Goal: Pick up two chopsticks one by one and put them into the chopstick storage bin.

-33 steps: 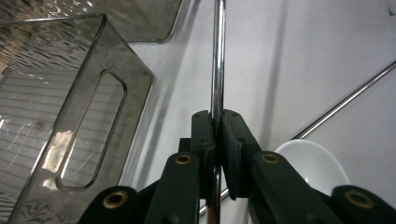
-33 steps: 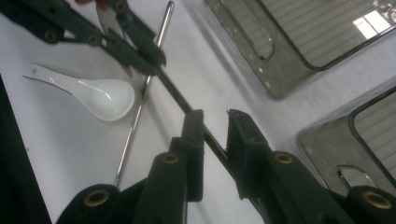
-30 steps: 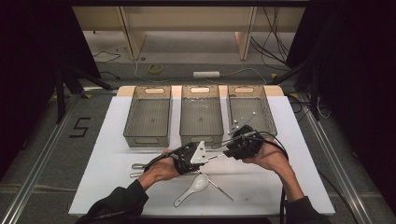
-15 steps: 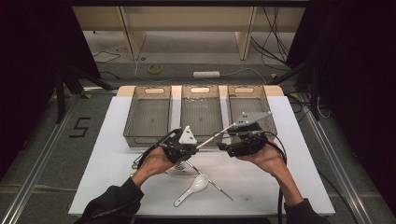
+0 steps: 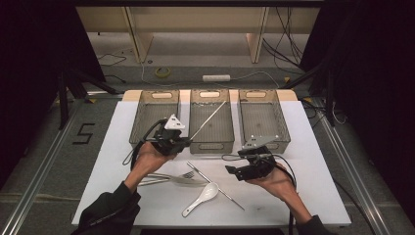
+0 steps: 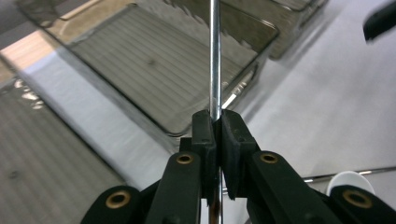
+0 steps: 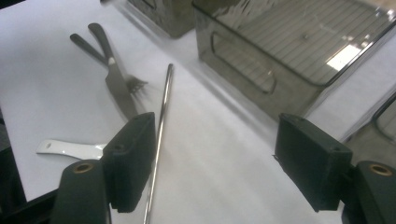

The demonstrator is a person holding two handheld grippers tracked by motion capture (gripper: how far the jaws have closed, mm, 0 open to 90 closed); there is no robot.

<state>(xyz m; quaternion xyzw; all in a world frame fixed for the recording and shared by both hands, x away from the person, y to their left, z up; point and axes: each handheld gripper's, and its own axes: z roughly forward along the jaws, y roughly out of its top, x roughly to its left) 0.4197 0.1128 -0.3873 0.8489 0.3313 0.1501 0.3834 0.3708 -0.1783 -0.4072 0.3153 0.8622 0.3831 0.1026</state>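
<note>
My left gripper (image 5: 186, 142) is shut on a thin metal rod (image 5: 208, 120) that slants up and to the right over the middle grey bin (image 5: 211, 146). In the left gripper view the jaws (image 6: 216, 119) pinch the rod (image 6: 215, 65) near its lower end, above the bin's ribbed floor (image 6: 140, 70). My right gripper (image 5: 235, 170) is held open above the table in front of the right bin (image 5: 264, 117). Its view shows nothing between the fingertips (image 7: 219, 140). A second metal rod (image 7: 161, 121) lies on the white sheet below them.
On the white sheet (image 5: 313, 161) lie a knife and fork (image 5: 171, 177), a white ceramic spoon (image 5: 201, 198) and the second rod (image 5: 215, 185). A third grey bin (image 5: 147, 112) stands at the back left. Cables trail from both grippers.
The left gripper has carried the rod left and toward the bins, tilting it over the middle one. The right gripper has drawn back toward the front right, open.
</note>
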